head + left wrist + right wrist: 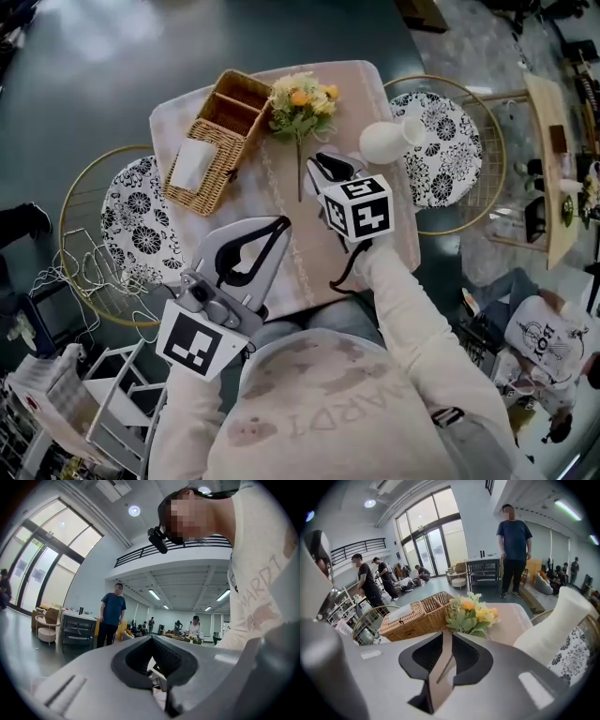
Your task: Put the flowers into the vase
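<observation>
Head view: right gripper (324, 162) barely open beside flowers (302, 105), between basket (221, 142) and vase (388, 142); left gripper (278, 224) closed.

Sweatshirt (328, 412): the chest print is upside down in the head view and reads roughly "MARD1". The left gripper view shows the same sweatshirt (262, 581) print. First letter is M or W, can't tell which. White item (542, 339) at far right, bag or shirt unclear: "BOI", rest illegible. Left gripper (281, 222) cube (197, 345) and right gripper (323, 164) cube (358, 208) carry black-and-white square code markers, not characters.
</observation>
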### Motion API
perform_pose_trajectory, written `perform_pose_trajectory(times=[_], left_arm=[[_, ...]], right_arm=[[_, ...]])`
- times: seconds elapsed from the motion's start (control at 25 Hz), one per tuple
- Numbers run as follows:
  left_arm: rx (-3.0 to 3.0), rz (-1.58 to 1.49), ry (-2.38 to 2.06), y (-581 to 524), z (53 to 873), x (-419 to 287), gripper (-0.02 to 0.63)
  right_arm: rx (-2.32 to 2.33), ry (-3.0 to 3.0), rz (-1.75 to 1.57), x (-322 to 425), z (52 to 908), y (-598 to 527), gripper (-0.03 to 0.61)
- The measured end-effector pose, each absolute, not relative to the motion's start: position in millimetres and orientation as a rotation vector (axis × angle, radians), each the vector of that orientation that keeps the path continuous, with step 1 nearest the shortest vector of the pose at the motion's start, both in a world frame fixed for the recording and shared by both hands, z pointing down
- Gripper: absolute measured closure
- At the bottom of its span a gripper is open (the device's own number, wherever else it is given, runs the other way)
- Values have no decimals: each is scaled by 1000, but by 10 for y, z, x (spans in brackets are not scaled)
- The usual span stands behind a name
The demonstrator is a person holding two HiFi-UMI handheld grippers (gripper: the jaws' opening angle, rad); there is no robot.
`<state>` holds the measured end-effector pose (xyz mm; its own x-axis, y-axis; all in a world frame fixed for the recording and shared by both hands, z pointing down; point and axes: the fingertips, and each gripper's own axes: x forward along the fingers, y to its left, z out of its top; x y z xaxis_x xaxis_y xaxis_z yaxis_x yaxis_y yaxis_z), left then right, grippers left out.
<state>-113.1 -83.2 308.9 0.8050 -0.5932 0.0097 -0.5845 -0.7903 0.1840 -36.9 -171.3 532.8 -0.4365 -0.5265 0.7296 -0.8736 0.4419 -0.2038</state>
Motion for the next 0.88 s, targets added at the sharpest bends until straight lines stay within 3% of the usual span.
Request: perform_pose_trajectory(times=[0.6, 0.88], left_arm=[[2729, 13, -951, -1054, 3567, -1227, 614], [2728, 53, -959, -1042, 3663, -1267, 614]], right_arm=[[1098, -1828, 1062, -451, 6436, -1944, 427], [1109, -1734, 1084, -452, 6619, -1986, 480]])
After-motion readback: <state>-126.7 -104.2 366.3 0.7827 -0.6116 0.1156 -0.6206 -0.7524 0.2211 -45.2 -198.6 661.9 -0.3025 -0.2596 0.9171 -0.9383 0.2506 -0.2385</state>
